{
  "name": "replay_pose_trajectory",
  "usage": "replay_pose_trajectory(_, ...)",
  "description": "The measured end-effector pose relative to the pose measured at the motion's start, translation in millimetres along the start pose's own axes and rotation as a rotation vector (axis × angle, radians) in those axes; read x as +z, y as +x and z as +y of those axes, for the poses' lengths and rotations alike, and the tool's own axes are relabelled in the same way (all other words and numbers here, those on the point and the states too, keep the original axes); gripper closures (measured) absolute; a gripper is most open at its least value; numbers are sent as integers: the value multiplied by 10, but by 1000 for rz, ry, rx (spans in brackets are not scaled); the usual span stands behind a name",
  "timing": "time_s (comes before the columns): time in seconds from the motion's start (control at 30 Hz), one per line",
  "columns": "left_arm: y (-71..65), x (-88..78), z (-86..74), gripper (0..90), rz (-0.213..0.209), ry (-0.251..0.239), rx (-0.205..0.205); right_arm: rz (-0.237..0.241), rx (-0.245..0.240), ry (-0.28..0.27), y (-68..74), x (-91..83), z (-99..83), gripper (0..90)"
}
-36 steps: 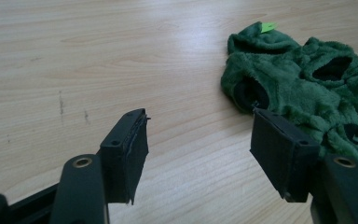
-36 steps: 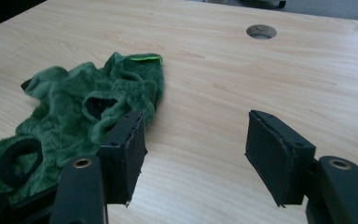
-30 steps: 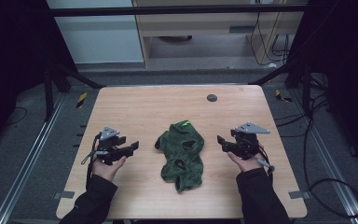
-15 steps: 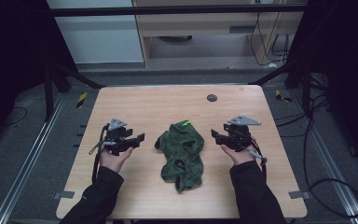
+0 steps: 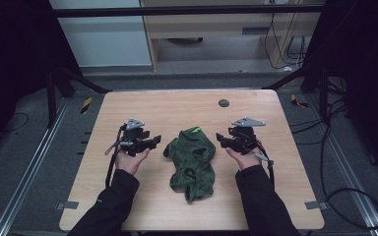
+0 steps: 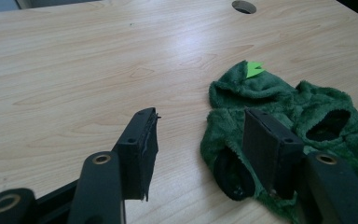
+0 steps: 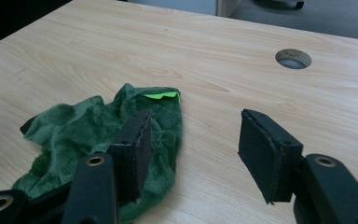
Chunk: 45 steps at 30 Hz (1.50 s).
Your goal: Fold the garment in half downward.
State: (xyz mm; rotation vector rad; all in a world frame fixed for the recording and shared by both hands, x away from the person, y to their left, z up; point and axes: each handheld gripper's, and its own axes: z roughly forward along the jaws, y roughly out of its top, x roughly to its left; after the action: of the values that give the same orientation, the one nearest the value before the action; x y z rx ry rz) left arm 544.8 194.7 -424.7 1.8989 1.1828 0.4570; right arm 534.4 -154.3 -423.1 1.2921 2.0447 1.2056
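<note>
green fleece garment lies mid-bench, long axis near-to-far. left tool and right tool flank its far end, about equally near. jaws apart, just closing, nothing gripped.

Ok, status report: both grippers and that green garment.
Left gripper and right gripper open, jaws just been closing, nothing between them. Green fleece garment crumpled mid-table, untouched, a gripper on each side. Nothing in the way.
</note>
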Motion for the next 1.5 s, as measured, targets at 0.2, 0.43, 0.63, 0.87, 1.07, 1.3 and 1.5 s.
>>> replay_pose_trajectory(0.2,-20,75,60,465,0,5,4,4,-3,10,31,97,56,450)
replay_pose_trajectory(0.43,-69,179,106,478,4,21,28,4,8,27,32,219,73,466)
replay_pose_trajectory(0.63,-104,303,117,501,-8,30,25,11,17,58,17,337,39,485)
replay_pose_trajectory(0.87,-130,490,76,518,-18,57,21,11,20,84,-8,473,3,501)
replay_pose_trajectory(1.07,-132,625,36,529,-15,85,22,15,27,116,-17,590,-52,508)
replay_pose_trajectory(1.3,-137,746,-4,543,-34,110,28,17,18,142,-18,668,-93,510)
replay_pose_trajectory(1.5,-142,867,-55,563,-40,143,30,30,28,165,-15,749,-142,515)
